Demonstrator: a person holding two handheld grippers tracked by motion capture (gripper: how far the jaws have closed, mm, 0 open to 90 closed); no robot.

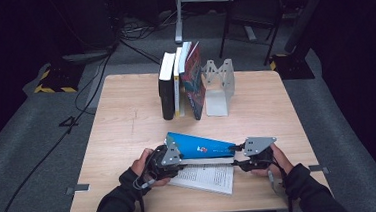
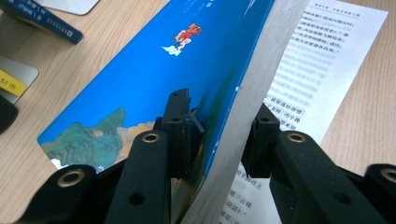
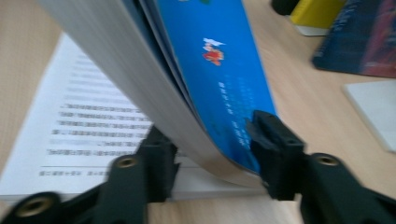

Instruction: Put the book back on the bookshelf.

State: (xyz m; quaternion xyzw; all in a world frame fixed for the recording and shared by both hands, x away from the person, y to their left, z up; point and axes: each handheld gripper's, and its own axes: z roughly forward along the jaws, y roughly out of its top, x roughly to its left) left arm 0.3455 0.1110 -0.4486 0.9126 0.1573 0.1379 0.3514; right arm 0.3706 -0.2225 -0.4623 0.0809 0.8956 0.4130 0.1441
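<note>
Both tongs, left tongs (image 1: 175, 154) and right tongs (image 1: 238, 161), pinch the floppy blue-covered paperback book (image 1: 201, 146) by opposite ends; its soft pages sag, best gripped near the spine.

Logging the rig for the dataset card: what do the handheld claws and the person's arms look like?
Both the left claw and right claw are black, each topped with a grey three-cornered plate. Their jaws are matt black bars with brass-coloured rivets. A dark cable trails from each toward the person. The person wears dark long sleeves with ribbed cuffs.
</note>
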